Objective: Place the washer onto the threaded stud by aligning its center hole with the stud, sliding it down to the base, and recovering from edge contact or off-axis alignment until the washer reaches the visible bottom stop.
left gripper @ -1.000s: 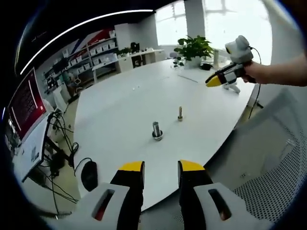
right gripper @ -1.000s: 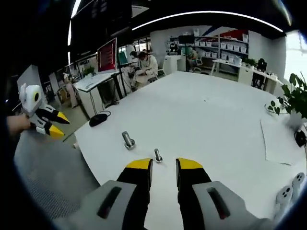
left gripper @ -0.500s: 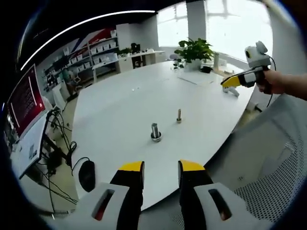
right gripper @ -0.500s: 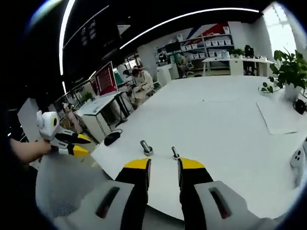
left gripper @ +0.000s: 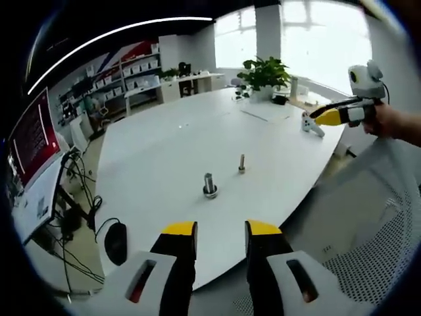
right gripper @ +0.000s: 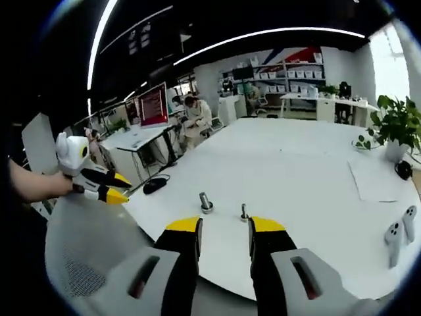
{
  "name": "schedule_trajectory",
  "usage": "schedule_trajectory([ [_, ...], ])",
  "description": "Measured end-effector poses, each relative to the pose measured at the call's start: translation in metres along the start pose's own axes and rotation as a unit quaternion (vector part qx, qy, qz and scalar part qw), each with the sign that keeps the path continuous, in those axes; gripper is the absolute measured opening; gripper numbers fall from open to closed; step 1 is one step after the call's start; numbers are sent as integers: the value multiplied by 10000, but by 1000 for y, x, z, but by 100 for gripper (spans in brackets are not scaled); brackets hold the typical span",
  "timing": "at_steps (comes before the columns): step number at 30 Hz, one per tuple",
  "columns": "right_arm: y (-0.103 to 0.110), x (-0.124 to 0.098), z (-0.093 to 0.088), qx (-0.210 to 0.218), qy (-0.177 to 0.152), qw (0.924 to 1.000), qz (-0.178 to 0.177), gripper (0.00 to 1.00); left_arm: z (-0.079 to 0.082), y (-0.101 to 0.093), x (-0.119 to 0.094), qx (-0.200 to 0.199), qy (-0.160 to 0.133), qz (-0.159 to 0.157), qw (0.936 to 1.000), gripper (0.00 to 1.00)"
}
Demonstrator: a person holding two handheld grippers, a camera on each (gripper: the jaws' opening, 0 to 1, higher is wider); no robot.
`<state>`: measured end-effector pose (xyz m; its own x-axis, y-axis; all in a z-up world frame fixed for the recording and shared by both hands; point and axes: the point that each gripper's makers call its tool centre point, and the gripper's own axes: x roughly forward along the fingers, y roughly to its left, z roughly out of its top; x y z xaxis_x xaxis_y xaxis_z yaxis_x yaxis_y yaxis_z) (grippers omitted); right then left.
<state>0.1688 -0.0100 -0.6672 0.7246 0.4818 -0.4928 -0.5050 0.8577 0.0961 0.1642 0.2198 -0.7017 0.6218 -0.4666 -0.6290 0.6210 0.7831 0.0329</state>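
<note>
Both claws hang off the near edge of the white desk [left gripper: 171,138], neither touching anything on it.

In the left gripper view, the left claw [left gripper: 221,232] has its yellow-tipped jaws spread with nothing between them. Ahead on the desk stand two metal pieces, well apart from the claw: a thicker threaded stud [left gripper: 210,185] seated on a round base, and a slimmer bolt [left gripper: 241,164] just beyond and to its right. Whether a washer sits at the stud's foot is too small to tell. This view also catches a black mouse [left gripper: 116,241] on a lower surface at left, a red monitor [left gripper: 29,141], a mesh chair back [left gripper: 375,243], and the right claw [left gripper: 327,117] held in a hand [left gripper: 388,122] at far right.

The right gripper view shows the right claw [right gripper: 225,226] likewise spread and empty, with the stud [right gripper: 205,203] and bolt [right gripper: 244,212] just past its tips. It adds two white controllers [right gripper: 398,230] on the desk, a potted plant [right gripper: 396,128], and the left claw [right gripper: 113,187] at left.
</note>
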Motion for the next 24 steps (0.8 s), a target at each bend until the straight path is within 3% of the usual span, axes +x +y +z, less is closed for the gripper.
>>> schedule_trajectory([
  [4,1,1,-1,-180,-16,9998,-7,31,2,2,-1,-80,-43,22,10000,27],
  [11,-1,-2,-3,-10,-85,10000,-27,32,0,3,-1,-53,-33,100,9999,27],
  [15,-1,-8,9,-483,-377,9978,-268,35,1,7,-2,-80,-48,171,9998,27],
  [17,2,-7,7,-594,-325,9973,-273,36,1,8,-2,-92,-65,184,9998,27],
  [20,-1,-6,4,-147,-281,9992,-223,37,5,4,-5,-111,-181,109,9997,27],
  [24,-11,-7,1,0,-282,9989,-382,38,6,1,-4,-132,-198,16,9997,27],
])
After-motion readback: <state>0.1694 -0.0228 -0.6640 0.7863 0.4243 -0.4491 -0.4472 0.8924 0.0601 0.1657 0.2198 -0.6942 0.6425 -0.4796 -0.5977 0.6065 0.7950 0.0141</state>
